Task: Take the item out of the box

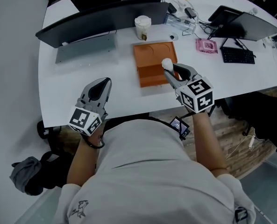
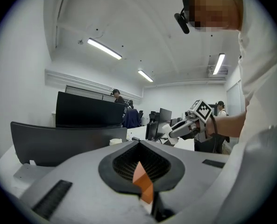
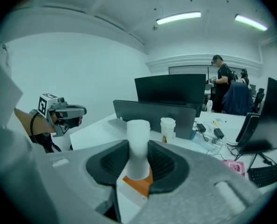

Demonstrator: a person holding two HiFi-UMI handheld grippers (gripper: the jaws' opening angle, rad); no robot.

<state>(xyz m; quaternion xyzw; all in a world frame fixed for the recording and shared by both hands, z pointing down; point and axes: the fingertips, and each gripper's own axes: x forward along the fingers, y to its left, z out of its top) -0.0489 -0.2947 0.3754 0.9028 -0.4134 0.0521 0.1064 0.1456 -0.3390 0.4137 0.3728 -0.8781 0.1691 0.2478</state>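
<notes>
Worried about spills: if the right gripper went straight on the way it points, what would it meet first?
Likely the paper cup, just past the orange box: the right gripper, shut on the white item, points roughly at it. Height is unclear; it might pass above.

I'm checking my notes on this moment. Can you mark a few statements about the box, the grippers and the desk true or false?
1. The right gripper grips a white item. True.
2. The orange box is shut. False: it lies open.
3. The left gripper holds the paper cup. False: its jaws are together, empty; the cup stands beyond the box.
4. A pink object lies on the table. True.
</notes>
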